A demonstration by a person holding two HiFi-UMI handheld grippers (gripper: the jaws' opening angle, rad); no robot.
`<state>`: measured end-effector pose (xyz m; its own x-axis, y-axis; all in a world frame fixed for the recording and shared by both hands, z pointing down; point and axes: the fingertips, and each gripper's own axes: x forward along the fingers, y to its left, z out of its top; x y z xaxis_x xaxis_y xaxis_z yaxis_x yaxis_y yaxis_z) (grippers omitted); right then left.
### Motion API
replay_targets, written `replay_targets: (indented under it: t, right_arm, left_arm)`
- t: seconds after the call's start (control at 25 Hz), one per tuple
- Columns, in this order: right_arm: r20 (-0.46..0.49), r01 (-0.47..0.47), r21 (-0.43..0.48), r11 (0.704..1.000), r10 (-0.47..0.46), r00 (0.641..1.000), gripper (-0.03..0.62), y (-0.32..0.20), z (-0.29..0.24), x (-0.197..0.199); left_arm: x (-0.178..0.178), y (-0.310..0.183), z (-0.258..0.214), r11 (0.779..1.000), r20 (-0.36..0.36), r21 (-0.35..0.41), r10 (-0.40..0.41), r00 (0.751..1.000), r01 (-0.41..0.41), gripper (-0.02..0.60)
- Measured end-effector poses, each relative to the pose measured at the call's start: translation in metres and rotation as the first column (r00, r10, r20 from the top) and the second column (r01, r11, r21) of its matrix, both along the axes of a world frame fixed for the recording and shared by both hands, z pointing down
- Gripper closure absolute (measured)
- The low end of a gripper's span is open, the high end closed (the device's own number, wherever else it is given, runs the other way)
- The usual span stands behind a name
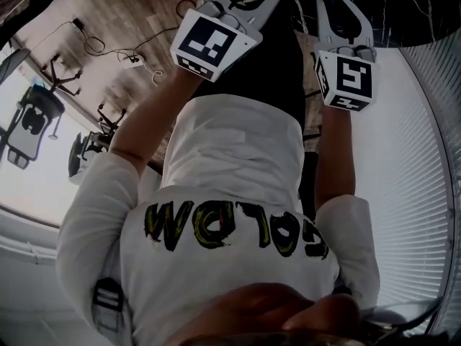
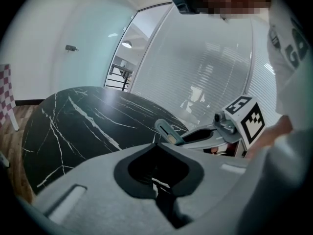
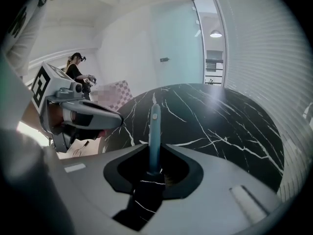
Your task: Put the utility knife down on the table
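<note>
Right gripper view: round black marble table (image 3: 220,116), white veins; slatted blinds (image 3: 274,58).

The person wears a white short-sleeved T-shirt (image 1: 238,157) with bold black and yellow-green lettering (image 1: 230,231) across the chest, and a grey buckled strap (image 1: 108,298) at one shoulder.

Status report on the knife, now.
Left tongs shut, empty. Right tongs shut on utility knife, held above black marble table, not yet down. Nothing visible in the way.
</note>
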<state>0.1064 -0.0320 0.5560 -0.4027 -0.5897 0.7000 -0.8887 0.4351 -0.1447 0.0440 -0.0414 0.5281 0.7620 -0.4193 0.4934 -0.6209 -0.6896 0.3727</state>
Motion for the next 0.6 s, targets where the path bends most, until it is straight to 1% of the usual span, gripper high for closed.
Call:
replay_targets:
  t: [0.4, 0.6]
  right_arm:
    - [-0.041, 0.025, -0.096, 0.995, -0.029, 0.999, 0.522, 0.012, 0.043, -0.002]
    - [-0.037, 0.027, -0.117, 0.993, -0.032, 0.999, 0.522, 0.016, 0.056, -0.006]
  left_arm:
    - [0.003, 0.009, 0.043, 0.998, 0.018, -0.055, 0.014, 1.000, -0.013, 0.578]
    - [0.001, 0.011, 0.056, 0.998, 0.021, -0.066, 0.012, 1.000, -0.010, 0.578]
